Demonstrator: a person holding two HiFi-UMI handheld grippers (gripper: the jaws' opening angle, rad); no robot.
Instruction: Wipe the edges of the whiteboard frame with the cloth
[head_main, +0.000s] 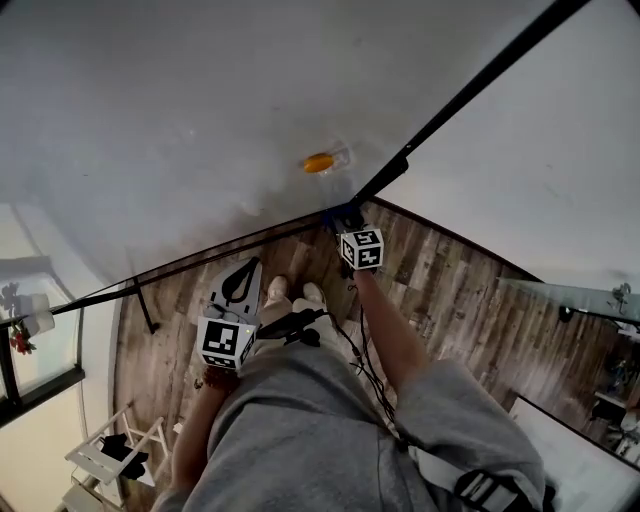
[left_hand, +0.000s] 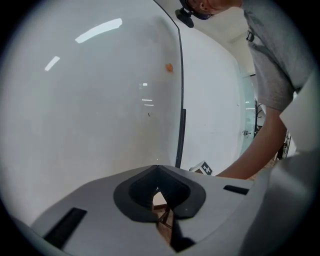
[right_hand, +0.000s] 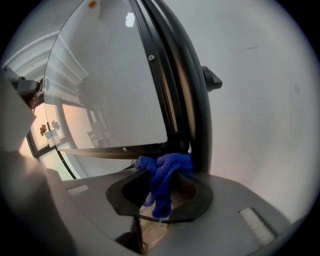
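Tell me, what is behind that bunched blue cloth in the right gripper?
Behind the bunched blue cloth is the lower corner of the black whiteboard frame, where its bottom and side edges meet. The cloth hides the joint itself.

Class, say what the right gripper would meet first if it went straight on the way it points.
The whiteboard frame, at its corner, probably: the blue cloth in the right gripper looks pressed against it.
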